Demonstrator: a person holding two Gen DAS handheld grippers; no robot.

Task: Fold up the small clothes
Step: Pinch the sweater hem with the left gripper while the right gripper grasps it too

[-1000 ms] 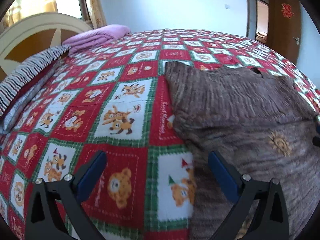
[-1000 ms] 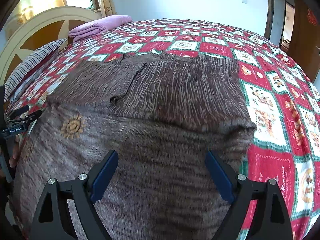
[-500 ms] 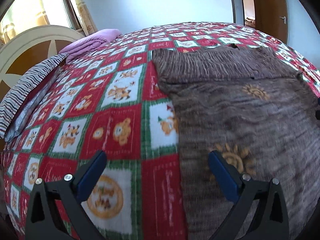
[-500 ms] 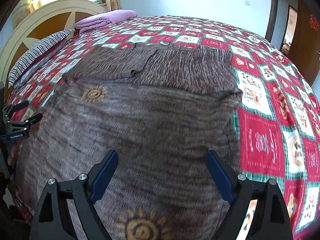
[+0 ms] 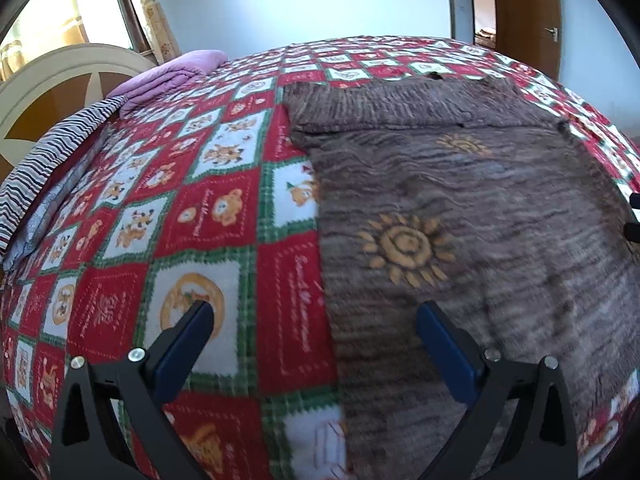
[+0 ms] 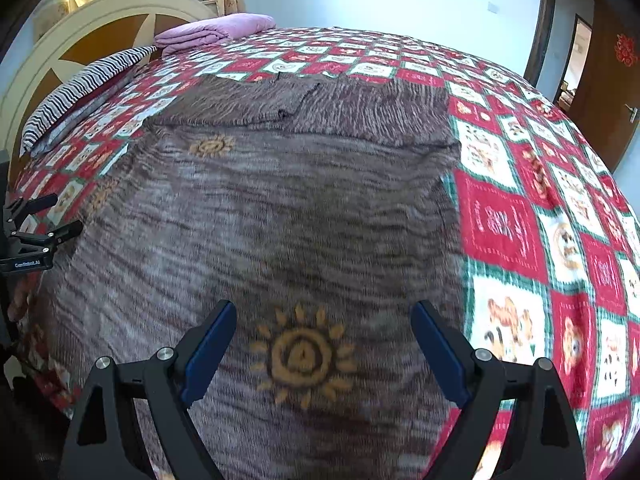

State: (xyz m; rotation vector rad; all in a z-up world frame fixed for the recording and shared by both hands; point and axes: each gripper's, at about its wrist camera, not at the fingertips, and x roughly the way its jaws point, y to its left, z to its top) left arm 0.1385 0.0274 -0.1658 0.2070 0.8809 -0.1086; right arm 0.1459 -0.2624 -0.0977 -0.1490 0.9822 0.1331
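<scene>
One door handle [image 6: 633,112] (right wrist only)

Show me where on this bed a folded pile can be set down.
Free: checked red quilt between the brown knitted garment and the striped pillow; also the quilt right of the garment. Taken: the head end, by the folded lilac blanket.

Left gripper [image 5: 314,334] and right gripper [image 6: 322,334] both gape wide, angled downward, empty.
</scene>
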